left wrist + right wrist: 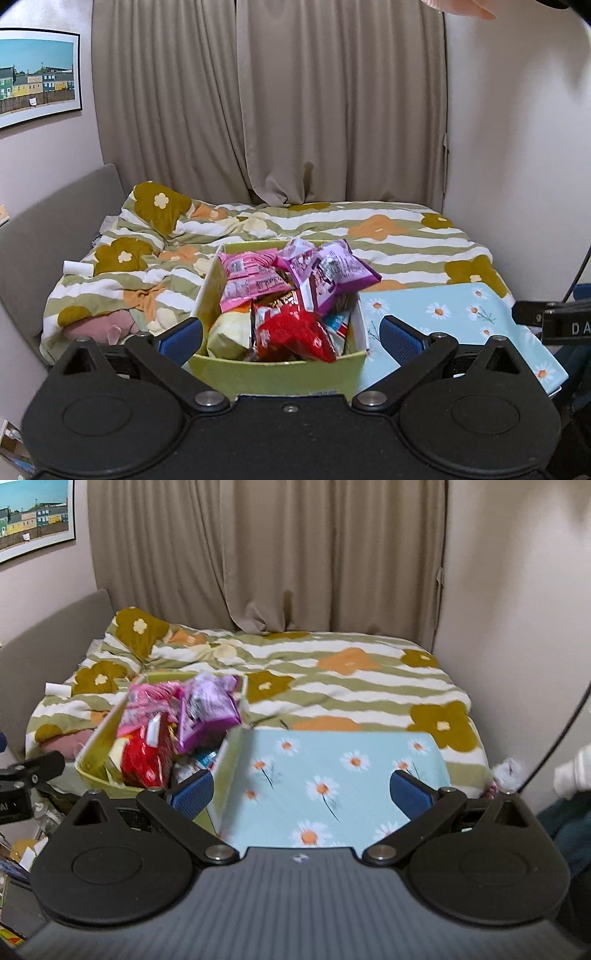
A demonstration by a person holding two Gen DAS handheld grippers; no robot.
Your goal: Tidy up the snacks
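Several snack packets fill a yellow-green box [277, 373] in the left wrist view: a pink packet [247, 277], a purple packet [332, 273], a red packet [295, 332] and a pale yellow bag [229, 332], heaped above the rim. Box stands at the near edge of the bed, its open lid [461, 325] — light blue with daisies — lying flat to the right. Left gripper [291, 332] spread wide, blue pads either side of the box, holding nothing; whether the pads touch the walls cannot be told. Lower packets hidden under the heap; labels unreadable. Striped floral duvet [369, 229], beige curtains [273, 103], framed picture [37, 77] on the left wall.

Right wrist view: right gripper [301, 792] wide open over the daisy lid [332, 768], empty. Box [96, 749] lies left of it, blurred, with the pink [147, 701], purple [210, 709] and red packets [144, 757] showing — near wall cut off by the left finger. Same duvet [351, 686] and curtains [266, 554] behind.
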